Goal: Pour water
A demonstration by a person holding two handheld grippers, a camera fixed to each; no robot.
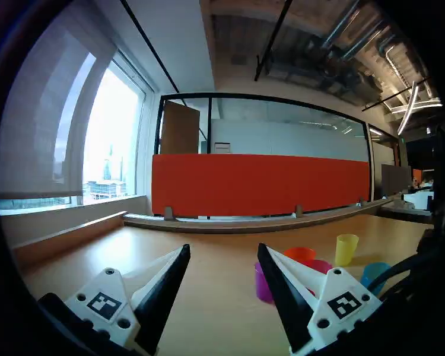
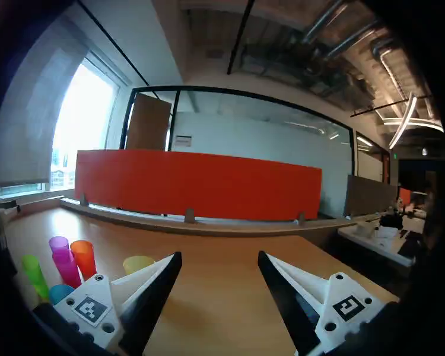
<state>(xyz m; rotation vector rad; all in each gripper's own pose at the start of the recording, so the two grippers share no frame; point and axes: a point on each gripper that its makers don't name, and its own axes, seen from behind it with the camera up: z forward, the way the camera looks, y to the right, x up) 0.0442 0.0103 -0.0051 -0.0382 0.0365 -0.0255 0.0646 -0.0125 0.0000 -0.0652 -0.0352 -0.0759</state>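
Several coloured plastic cups stand on a wooden table (image 1: 222, 296). In the left gripper view a purple cup (image 1: 261, 283), an orange cup (image 1: 299, 254), a yellow cup (image 1: 346, 249) and a blue cup (image 1: 374, 274) sit right of centre, partly behind the right finger. My left gripper (image 1: 222, 252) is open and holds nothing. In the right gripper view a green cup (image 2: 35, 276), a magenta cup (image 2: 66, 267), an orange cup (image 2: 83, 258) and a yellow cup (image 2: 137, 264) cluster at the lower left. My right gripper (image 2: 218, 258) is open, its fingers over bare table (image 2: 222, 296).
An orange partition (image 1: 258, 184) runs along the table's far edge. A bright window (image 1: 107, 148) with a low ledge lies to the left. Another desk (image 2: 382, 234) with small items stands to the right, across a gap.
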